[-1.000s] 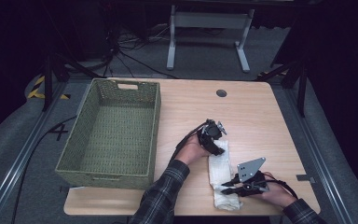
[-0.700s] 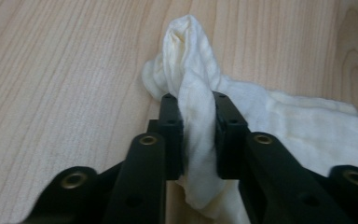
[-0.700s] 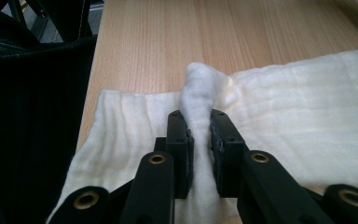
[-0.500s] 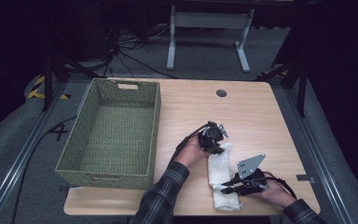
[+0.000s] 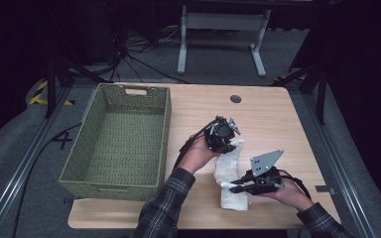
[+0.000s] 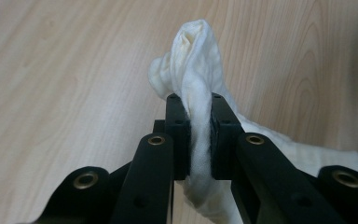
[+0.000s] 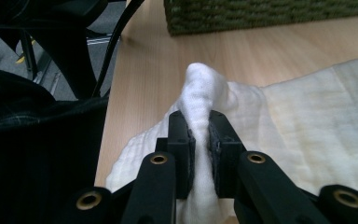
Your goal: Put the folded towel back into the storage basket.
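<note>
Both grippers pinch the white cloth on the table.

The left gripper (image 5: 226, 140) has closed on the cloth's (image 5: 230, 173) far end, drawn slightly nearer the right gripper (image 5: 234, 187) than a second ago; that one clamps the near end. The basket (image 5: 116, 136) sits beyond the left one, so lifting looks next.

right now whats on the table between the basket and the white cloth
In the high view, the person's left hand and plaid sleeve cross bare wooden table between the green basket and the white cloth; nothing else lies there.
</note>
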Motion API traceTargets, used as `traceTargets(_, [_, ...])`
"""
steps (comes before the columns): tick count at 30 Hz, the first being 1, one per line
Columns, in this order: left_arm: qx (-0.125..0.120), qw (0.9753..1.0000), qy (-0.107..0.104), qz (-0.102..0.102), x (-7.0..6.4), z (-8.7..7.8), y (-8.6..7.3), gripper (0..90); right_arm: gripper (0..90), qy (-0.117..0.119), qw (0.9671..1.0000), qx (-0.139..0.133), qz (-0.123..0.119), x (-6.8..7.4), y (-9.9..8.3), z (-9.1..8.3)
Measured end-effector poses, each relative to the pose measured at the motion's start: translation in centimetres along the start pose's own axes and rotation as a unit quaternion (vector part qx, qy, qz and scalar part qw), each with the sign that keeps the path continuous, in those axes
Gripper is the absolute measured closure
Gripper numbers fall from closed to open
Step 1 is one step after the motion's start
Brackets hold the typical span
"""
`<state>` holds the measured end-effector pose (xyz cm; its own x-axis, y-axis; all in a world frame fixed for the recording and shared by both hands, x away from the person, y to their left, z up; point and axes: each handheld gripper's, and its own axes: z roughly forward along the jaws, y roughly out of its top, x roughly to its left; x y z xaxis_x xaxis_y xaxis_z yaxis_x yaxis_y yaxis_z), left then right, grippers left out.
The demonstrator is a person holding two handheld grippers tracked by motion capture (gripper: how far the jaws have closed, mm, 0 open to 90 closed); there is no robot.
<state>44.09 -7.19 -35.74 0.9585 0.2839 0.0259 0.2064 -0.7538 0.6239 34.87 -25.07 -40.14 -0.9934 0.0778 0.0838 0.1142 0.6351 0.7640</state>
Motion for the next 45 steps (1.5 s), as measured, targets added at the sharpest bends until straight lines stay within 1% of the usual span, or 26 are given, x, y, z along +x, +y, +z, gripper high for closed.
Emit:
traceTargets(2, [-0.001, 0.9999, 0.011, 0.004, 0.0, -1.4, 0.4, 81.5, 81.9, -0.002, 1.0000, 0.000, -0.009, -0.2, 1.2, -0.4])
traceTargets(3, [-0.007, 0.9999, 0.015, 0.003, 0.1, -2.1, 0.5, 81.5, 81.9, -0.003, 0.9999, -0.002, -0.013, -0.3, 1.7, -0.5])
traceTargets(4, [-0.007, 0.9999, 0.015, 0.003, 0.1, -2.1, 0.5, 81.5, 81.9, -0.003, 0.9999, -0.002, -0.013, -0.3, 1.7, -0.5])
traceTargets(5, [-0.002, 0.9998, 0.020, 0.003, 0.2, -2.6, 0.5, 81.5, 81.9, -0.002, 0.9999, -0.004, -0.015, -0.4, 2.5, -0.7])
traceTargets(7, [-0.008, 0.9997, 0.024, 0.005, 0.4, -3.6, 0.6, 81.5, 81.9, -0.006, 0.9997, -0.004, -0.024, -0.5, 3.6, -0.8])
traceTargets(8, [-0.005, 0.9995, 0.030, 0.008, 0.4, -4.2, 0.6, 81.5, 81.9, -0.006, 0.9996, -0.004, -0.028, -0.6, 4.2, -0.8])
traceTargets(11, [-0.007, 0.9994, 0.033, 0.009, 0.7, -5.7, 0.5, 81.5, 81.9, -0.004, 0.9993, -0.010, -0.037, -1.0, 6.1, -0.9])
traceTargets(14, [0.000, 0.9993, 0.035, 0.010, 1.2, -6.8, 0.2, 81.4, 81.9, -0.005, 0.9989, -0.012, -0.045, -1.4, 7.7, -0.8])
traceTargets(15, [-0.001, 0.9995, 0.032, 0.008, 1.4, -7.2, 0.0, 81.5, 81.9, -0.006, 0.9988, -0.014, -0.046, -1.6, 8.3, -0.7])
traceTargets(16, [-0.003, 0.9993, 0.035, 0.010, 1.7, -7.6, -0.1, 81.4, 81.9, -0.003, 0.9988, -0.015, -0.047, -1.7, 8.7, -0.6])
traceTargets(17, [-0.005, 0.9995, 0.031, 0.006, 2.0, -8.1, -0.4, 81.4, 81.9, -0.005, 0.9987, -0.016, -0.049, -1.8, 9.2, -0.5])
traceTargets(18, [-0.005, 0.9995, 0.031, 0.006, 2.0, -8.1, -0.4, 81.4, 81.9, -0.005, 0.9987, -0.016, -0.049, -1.8, 9.2, -0.5])
traceTargets(19, [-0.006, 0.9996, 0.028, 0.005, 2.6, -8.8, -0.9, 81.4, 81.9, -0.003, 0.9986, -0.019, -0.049, -2.2, 10.1, -0.2])
traceTargets(21, [-0.009, 0.9997, 0.020, 0.002, 3.2, -9.5, -1.5, 81.4, 81.9, -0.002, 0.9985, -0.020, -0.050, -2.5, 10.8, 0.1])
traceTargets(24, [-0.011, 0.9998, 0.019, 0.001, 4.1, -10.6, -2.4, 81.5, 81.9, -0.001, 0.9983, -0.022, -0.054, -2.9, 12.2, 0.7])
traceTargets(25, [-0.011, 0.9998, 0.019, 0.001, 4.1, -10.6, -2.4, 81.5, 81.9, -0.001, 0.9983, -0.022, -0.054, -2.9, 12.2, 0.7])
traceTargets(26, [-0.018, 0.9996, 0.019, -0.005, 4.5, -11.2, -2.9, 81.5, 81.9, 0.001, 0.9983, -0.022, -0.053, -3.0, 12.5, 0.8])
traceTargets(27, [-0.026, 0.9995, 0.020, -0.007, 4.9, -11.9, -3.6, 81.5, 82.0, 0.001, 0.9980, -0.022, -0.060, -3.2, 13.8, 1.5])
traceTargets(29, [-0.029, 0.9994, 0.020, -0.007, 5.5, -12.8, -4.2, 81.5, 82.0, 0.001, 0.9977, -0.022, -0.064, -3.3, 14.8, 1.9])
traceTargets(30, [-0.029, 0.9994, 0.020, -0.007, 5.5, -12.8, -4.2, 81.4, 82.0, 0.001, 0.9976, -0.023, -0.065, -3.4, 15.4, 2.2])
traceTargets(31, [-0.029, 0.9993, 0.022, -0.007, 5.8, -13.3, -4.6, 81.4, 82.0, 0.001, 0.9976, -0.023, -0.065, -3.4, 15.4, 2.2])
traceTargets(33, [-0.030, 0.9992, 0.024, -0.006, 6.3, -14.0, -5.1, 81.5, 82.0, 0.000, 0.9974, -0.025, -0.068, -3.5, 16.6, 2.9])
traceTargets(34, [-0.029, 0.9992, 0.027, -0.006, 6.8, -14.6, -5.6, 81.5, 81.9, -0.002, 0.9972, -0.025, -0.071, -3.7, 17.5, 3.6])
traceTargets(36, [-0.035, 0.9990, 0.029, -0.004, 7.1, -14.9, -5.9, 81.5, 82.0, -0.002, 0.9973, -0.025, -0.070, -3.8, 17.9, 3.9])
traceTargets(42, [-0.036, 0.9987, 0.037, 0.001, 8.5, -16.7, -8.0, 81.4, 81.9, -0.003, 0.9971, -0.028, -0.071, -4.1, 20.5, 6.2])
traceTargets(45, [-0.041, 0.9985, 0.037, -0.003, 8.9, -17.2, -9.0, 81.4, 82.0, -0.001, 0.9968, -0.026, -0.076, -4.1, 21.6, 7.6])
